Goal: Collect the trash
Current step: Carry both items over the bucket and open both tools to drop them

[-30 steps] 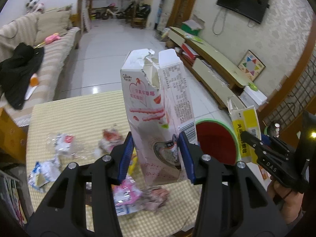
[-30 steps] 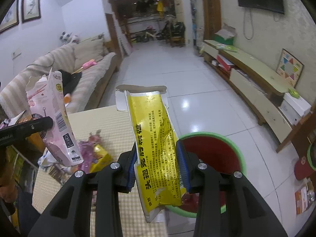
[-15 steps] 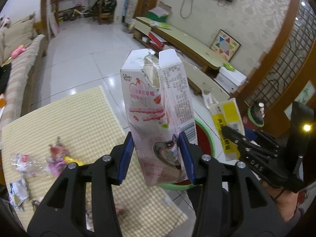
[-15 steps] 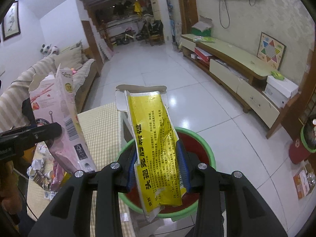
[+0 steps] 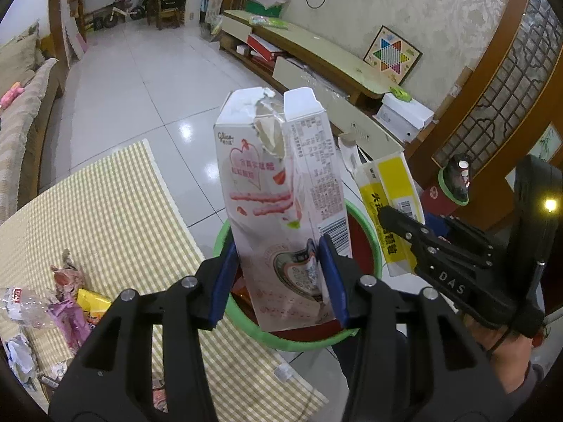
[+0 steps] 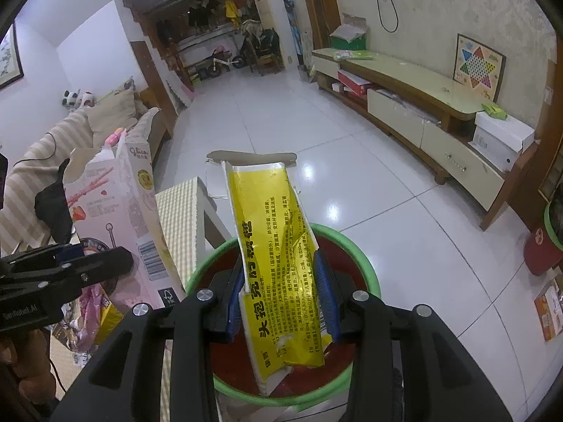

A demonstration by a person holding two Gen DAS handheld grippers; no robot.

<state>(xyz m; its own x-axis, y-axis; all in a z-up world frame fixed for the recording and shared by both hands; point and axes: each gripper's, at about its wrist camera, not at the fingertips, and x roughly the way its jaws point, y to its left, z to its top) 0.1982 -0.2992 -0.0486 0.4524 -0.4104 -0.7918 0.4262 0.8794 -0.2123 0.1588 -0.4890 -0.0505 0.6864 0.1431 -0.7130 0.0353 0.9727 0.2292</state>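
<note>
My left gripper [image 5: 278, 277] is shut on a torn pink-and-white snack box [image 5: 278, 190], held upright over the red bin with a green rim [image 5: 295, 343]. My right gripper [image 6: 281, 292] is shut on a yellow carton [image 6: 278, 246], held over the same bin [image 6: 366, 270]. The right gripper with the yellow carton [image 5: 390, 190] shows at the right of the left wrist view. The left gripper with the pink box [image 6: 116, 218] shows at the left of the right wrist view.
A table with a yellow checked cloth [image 5: 105, 211] stands left of the bin. Several wrappers [image 5: 67, 302] lie at its near left. A long TV cabinet [image 6: 415, 105] runs along the right wall. A sofa [image 6: 70, 133] is at the far left.
Both grippers have moved right, off the table edge, and now hold their boxes above the bin. The table and wrappers have slid to the left in view. Both grips are unchanged.
</note>
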